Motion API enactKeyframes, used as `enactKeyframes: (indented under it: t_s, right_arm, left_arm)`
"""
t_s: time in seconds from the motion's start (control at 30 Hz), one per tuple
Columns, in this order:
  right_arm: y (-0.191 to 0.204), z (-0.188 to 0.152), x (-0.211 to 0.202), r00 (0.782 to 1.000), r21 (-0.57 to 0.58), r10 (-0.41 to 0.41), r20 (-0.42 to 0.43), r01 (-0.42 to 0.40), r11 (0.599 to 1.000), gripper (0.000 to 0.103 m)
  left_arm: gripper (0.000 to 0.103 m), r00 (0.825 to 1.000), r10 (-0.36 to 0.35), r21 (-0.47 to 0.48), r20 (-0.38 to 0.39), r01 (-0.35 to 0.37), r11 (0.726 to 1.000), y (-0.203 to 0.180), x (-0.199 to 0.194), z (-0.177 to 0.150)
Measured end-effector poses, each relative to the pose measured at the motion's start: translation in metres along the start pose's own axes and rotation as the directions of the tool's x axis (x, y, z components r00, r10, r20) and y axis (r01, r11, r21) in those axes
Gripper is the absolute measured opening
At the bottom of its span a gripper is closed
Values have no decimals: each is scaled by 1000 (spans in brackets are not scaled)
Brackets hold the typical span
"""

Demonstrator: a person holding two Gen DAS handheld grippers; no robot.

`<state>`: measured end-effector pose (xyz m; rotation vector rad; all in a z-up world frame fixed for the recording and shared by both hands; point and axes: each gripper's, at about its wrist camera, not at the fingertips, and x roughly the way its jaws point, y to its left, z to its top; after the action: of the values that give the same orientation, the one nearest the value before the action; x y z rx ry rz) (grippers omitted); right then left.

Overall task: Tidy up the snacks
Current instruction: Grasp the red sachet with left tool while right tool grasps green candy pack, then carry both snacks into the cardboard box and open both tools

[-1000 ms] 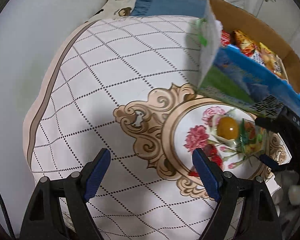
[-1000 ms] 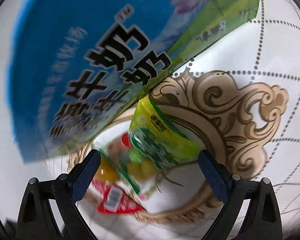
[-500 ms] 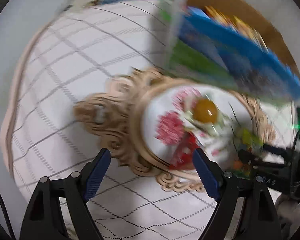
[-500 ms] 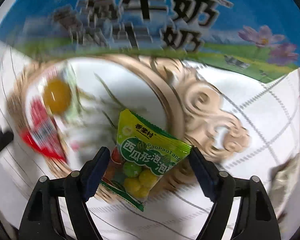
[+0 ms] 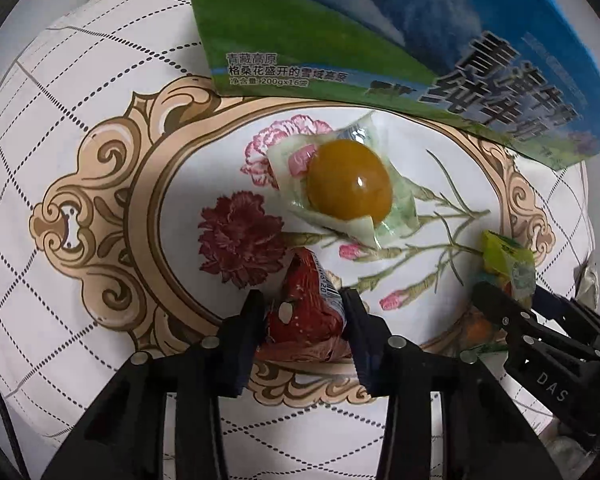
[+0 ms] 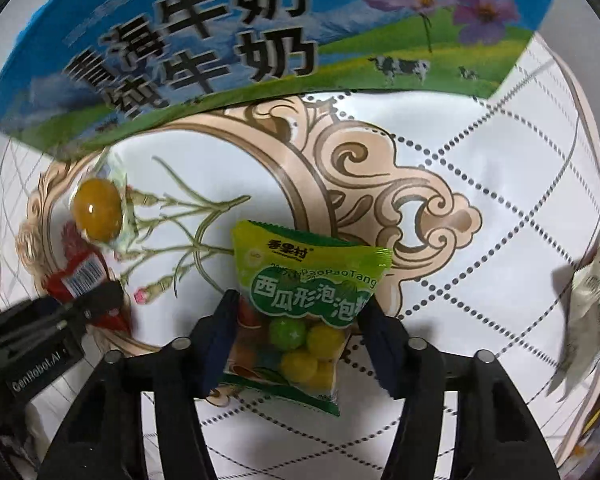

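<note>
Left claw [image 5: 304, 320]: clamped on the red packet [image 5: 306, 312], fingers pressing both flanks, low over the patterned cloth [image 5: 112, 92].
Right claw [image 6: 296, 332]: closed on the green candy bag [image 6: 300, 312], gripping its lower half, printed top sticking out ahead.
Red packet: glossy crinkled film, barcode on one face; likely light and slippery, best held across the full middle.
Green candy bag: thin pillow pouch with serrated ends, round yellow and green balls inside; soft, shifting contents, probably prone to sliding if pinched by the seal alone.
Orange jelly [image 5: 348, 180]: smooth dome in clear wrap, lying loose mid-medallion; probably squashy, needing a gentle hold.
Milk carton box [image 6: 220, 40]: stiff printed card, just behind the snacks.
</note>
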<state>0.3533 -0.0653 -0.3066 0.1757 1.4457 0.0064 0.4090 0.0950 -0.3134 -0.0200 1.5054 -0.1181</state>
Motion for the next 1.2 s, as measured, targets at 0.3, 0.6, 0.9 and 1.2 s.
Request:
enactKeyframes:
  t_s: [0.3, 0.6, 0.9, 1.2]
  right_arm:
    - [-14, -39, -28, 998, -39, 61, 33, -59, 997, 55]
    - [-28, -30, -122, 965, -40, 207, 161, -203, 978, 55]
    - [-34, 79, -181, 918, -96, 232, 323, -212, 972, 55]
    - [-23, 198, -154, 941, -99, 150, 305, -125, 987, 55]
  left_arm:
    - [35, 998, -54, -50, 19, 55, 997, -13, -25, -46]
    - [35, 968, -187, 38, 170, 183, 982, -59, -126, -13]
    - [35, 939, -241, 115, 248, 218, 969, -87, -189, 107]
    - [35, 984, -77, 90, 163, 63, 994, -66, -131, 225]
